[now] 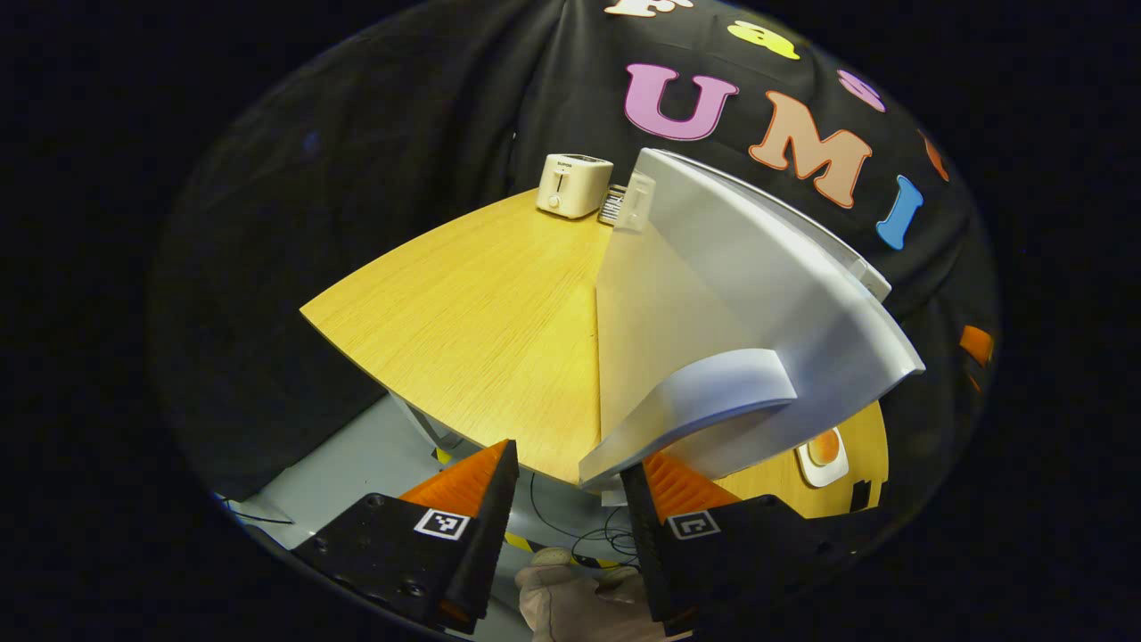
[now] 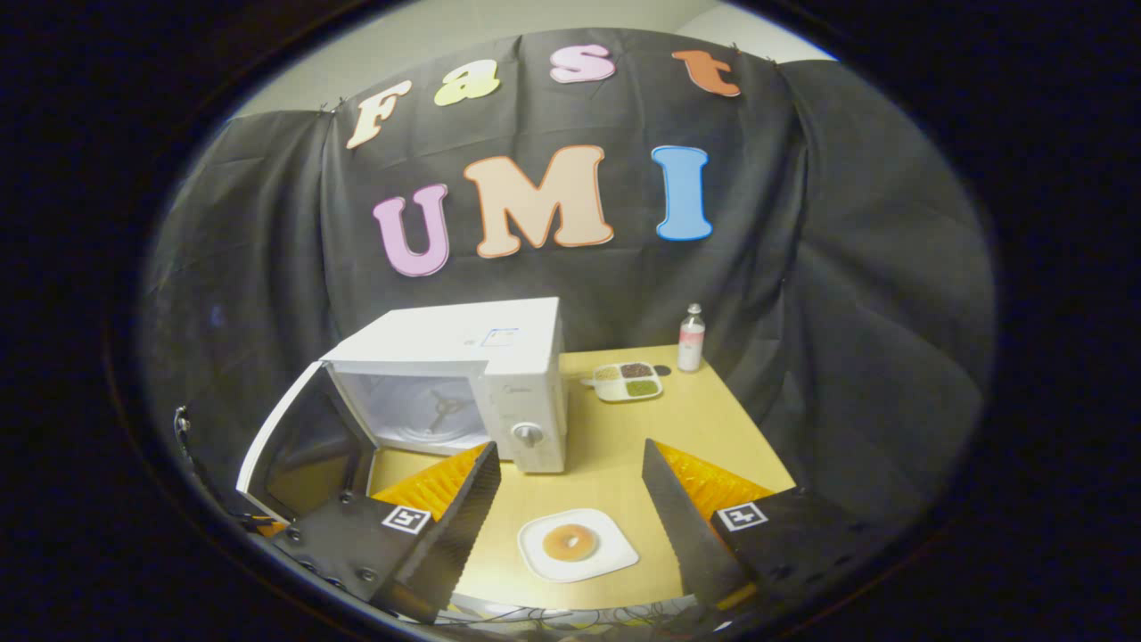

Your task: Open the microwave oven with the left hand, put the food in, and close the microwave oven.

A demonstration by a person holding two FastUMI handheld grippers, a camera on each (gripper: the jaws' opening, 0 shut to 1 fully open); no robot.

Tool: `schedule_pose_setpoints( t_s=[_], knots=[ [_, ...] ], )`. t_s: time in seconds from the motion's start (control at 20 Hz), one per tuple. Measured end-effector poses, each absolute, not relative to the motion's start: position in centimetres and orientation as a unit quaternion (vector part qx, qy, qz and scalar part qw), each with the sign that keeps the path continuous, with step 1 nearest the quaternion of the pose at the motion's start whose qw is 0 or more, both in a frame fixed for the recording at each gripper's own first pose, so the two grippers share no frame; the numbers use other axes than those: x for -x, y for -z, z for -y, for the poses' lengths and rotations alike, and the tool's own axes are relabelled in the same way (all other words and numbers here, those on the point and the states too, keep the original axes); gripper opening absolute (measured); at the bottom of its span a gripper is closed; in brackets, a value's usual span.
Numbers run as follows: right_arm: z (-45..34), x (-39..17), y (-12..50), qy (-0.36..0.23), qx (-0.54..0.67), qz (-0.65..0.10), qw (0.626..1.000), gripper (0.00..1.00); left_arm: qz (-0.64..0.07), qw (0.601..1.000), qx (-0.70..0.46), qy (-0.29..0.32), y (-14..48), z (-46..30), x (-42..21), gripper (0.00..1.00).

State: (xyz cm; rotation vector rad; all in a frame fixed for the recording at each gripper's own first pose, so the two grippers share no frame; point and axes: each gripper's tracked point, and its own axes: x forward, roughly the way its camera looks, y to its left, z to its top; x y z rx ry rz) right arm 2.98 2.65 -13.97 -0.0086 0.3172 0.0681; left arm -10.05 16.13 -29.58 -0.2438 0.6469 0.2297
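2 hand-held grippers spread: left hand-held gripper (image 1: pixel 569 477) at microwave door (image 1: pixel 767 294) edge; right hand-held gripper (image 2: pixel 570 473) above food plate (image 2: pixel 578 544).

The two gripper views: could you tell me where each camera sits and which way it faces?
Left gripper view: rides the left gripper, beside the open microwave door, facing along it across the table to a toaster; a gloved hand shows below.
Right gripper view: rides the right gripper, facing the microwave front, above the plate of food.
Shared: door, table, plate.
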Motion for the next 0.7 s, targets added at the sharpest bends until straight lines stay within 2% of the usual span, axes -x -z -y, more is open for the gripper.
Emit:
schedule_pose_setpoints(
  t_s=[0.1, 0.15, 0.2, 0.25, 0.3, 0.35, 0.4, 0.6, 0.65, 0.7],
  knots=[
    [-3.8, -3.5, 15.7, -0.035, 0.002, -0.174, 0.984, 1.0, -0.314, 0.935, 0.123, -0.11, 29.3, -17.3, 10.6, 0.68],
    [-4.5, -3.7, 16.5, -0.036, 0.0, -0.182, 0.983, 0.96, -0.315, 0.935, 0.123, -0.108, 29.0, -17.8, 10.9, 0.75],
    [-5.0, -4.1, 17.4, -0.036, -0.005, -0.189, 0.981, 0.98, -0.313, 0.936, 0.121, -0.109, 28.8, -18.6, 11.2, 0.82],
    [-5.4, -4.3, 18.4, -0.036, -0.008, -0.197, 0.98, 1.0, -0.311, 0.937, 0.118, -0.111, 28.5, -19.4, 11.5, 0.78],
    [-5.9, -4.5, 19.6, -0.036, -0.011, -0.208, 0.977, 0.97, -0.306, 0.938, 0.116, -0.116, 28.1, -20.3, 11.8, 0.83],
    [-6.2, -4.7, 20.9, -0.035, -0.012, -0.222, 0.974, 0.97, -0.299, 0.939, 0.113, -0.126, 27.7, -21.5, 12.1, 0.78],
    [-6.3, -4.7, 22.5, -0.035, -0.009, -0.238, 0.971, 0.97, -0.291, 0.94, 0.114, -0.136, 27.3, -22.8, 12.4, 0.84],
    [-6.2, -5.0, 28.2, -0.031, 0.009, -0.301, 0.953, 0.97, -0.256, 0.941, 0.126, -0.183, 24.9, -27.5, 13.2, 0.85],
    [-5.9, -4.9, 29.4, -0.026, 0.006, -0.314, 0.949, 1.0, -0.244, 0.941, 0.125, -0.197, 24.1, -28.7, 13.2, 0.84],
    [-5.5, -4.8, 30.5, -0.019, 0.002, -0.326, 0.945, 0.98, -0.232, 0.942, 0.124, -0.209, 23.2, -29.7, 13.3, 0.84]
  ],
)
